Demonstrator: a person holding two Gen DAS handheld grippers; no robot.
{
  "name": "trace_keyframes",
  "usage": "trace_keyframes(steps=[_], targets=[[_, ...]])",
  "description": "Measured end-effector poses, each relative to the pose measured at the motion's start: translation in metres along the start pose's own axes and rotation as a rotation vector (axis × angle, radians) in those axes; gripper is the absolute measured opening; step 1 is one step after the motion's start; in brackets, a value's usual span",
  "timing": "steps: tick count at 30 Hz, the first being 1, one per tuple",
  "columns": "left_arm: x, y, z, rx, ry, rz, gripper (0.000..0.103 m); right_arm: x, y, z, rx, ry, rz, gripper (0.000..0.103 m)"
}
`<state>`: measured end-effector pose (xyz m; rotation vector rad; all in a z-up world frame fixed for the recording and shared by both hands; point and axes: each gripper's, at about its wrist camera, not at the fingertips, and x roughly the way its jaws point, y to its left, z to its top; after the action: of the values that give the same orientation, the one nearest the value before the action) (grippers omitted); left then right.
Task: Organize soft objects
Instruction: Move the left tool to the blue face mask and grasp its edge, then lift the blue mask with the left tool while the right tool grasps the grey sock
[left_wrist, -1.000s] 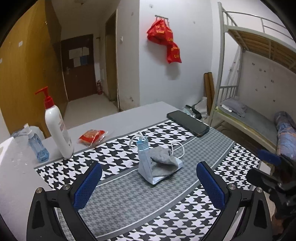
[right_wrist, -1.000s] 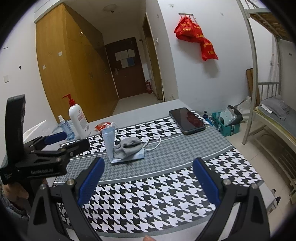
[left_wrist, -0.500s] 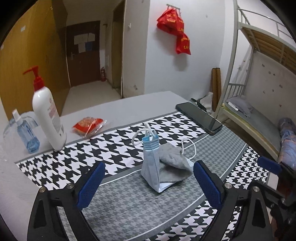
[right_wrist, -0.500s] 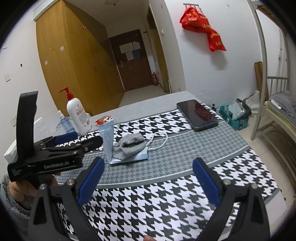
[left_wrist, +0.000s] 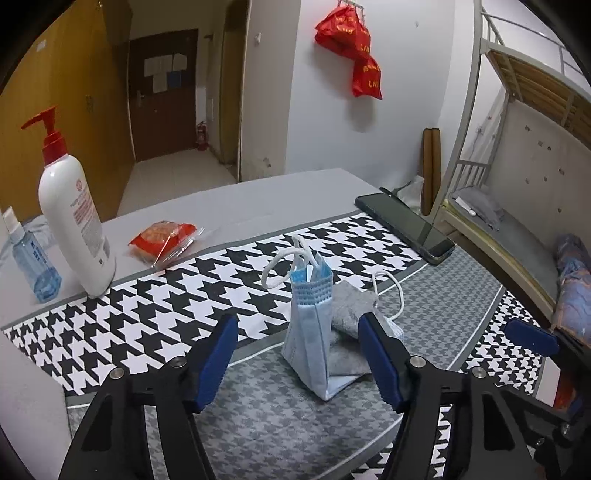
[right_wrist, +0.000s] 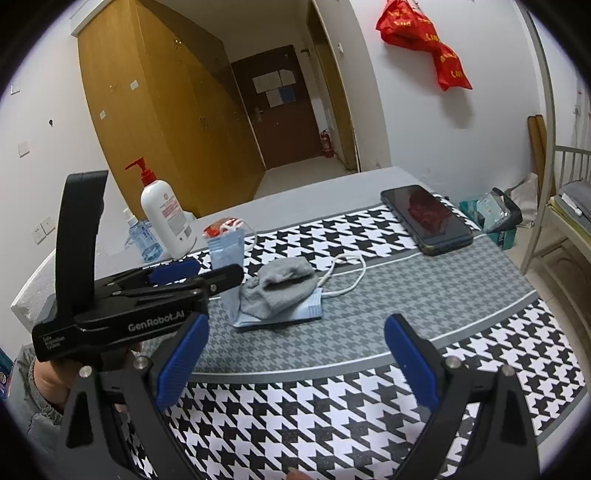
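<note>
With left gripper (left_wrist: 297, 354) wide astride the upright mask (left_wrist: 308, 332), closing may snag the sock (left_wrist: 349, 314) at 3 o'clock; right gripper (right_wrist: 295, 360) wide, empty.

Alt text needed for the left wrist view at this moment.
Open left gripper with blue-padded fingers frames a light blue surgical face mask, partly upright, with a crumpled grey sock against it, on a black-and-white houndstooth mat. Behind: a white pump bottle with red nozzle, a black smartphone.
</note>
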<state>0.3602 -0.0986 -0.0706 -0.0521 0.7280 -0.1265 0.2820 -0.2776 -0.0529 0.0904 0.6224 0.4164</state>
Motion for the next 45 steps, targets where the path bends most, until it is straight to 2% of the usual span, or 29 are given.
trace_keyframes(steps=[4,6,8,9,15,20,28,34,40,45], targets=[[0.005,-0.001,0.000,0.005,0.001,0.004,0.060,-0.001,-0.006,0.001,0.018,-0.003,-0.007,0.098],[0.007,0.000,0.000,0.010,-0.006,0.016,0.049,0.000,-0.008,0.002,0.023,-0.002,-0.011,0.098],[0.011,0.001,-0.001,0.007,-0.012,0.041,0.008,0.000,-0.009,0.001,0.028,0.000,-0.010,0.098],[0.015,0.001,-0.001,0.005,-0.002,0.053,0.008,0.001,-0.010,0.002,0.031,0.004,-0.009,0.098],[0.011,0.000,-0.005,0.012,-0.020,0.011,0.007,0.003,-0.010,0.002,0.020,0.025,-0.020,0.098],[0.001,0.007,-0.014,-0.001,-0.005,-0.030,0.007,0.008,-0.008,0.007,0.009,0.044,-0.022,0.098],[-0.019,0.015,-0.032,0.017,0.032,-0.180,0.007,0.012,0.005,0.008,-0.024,0.064,-0.023,0.098],[-0.031,0.020,-0.045,0.039,0.034,-0.171,0.007,0.022,0.013,0.008,-0.044,0.088,-0.031,0.098],[-0.034,0.025,-0.048,0.048,0.043,-0.144,0.007,0.039,0.024,0.009,-0.054,0.138,0.005,0.098],[-0.036,0.024,-0.049,0.056,0.048,-0.143,0.007,0.051,0.034,0.011,-0.075,0.172,0.037,0.086]])
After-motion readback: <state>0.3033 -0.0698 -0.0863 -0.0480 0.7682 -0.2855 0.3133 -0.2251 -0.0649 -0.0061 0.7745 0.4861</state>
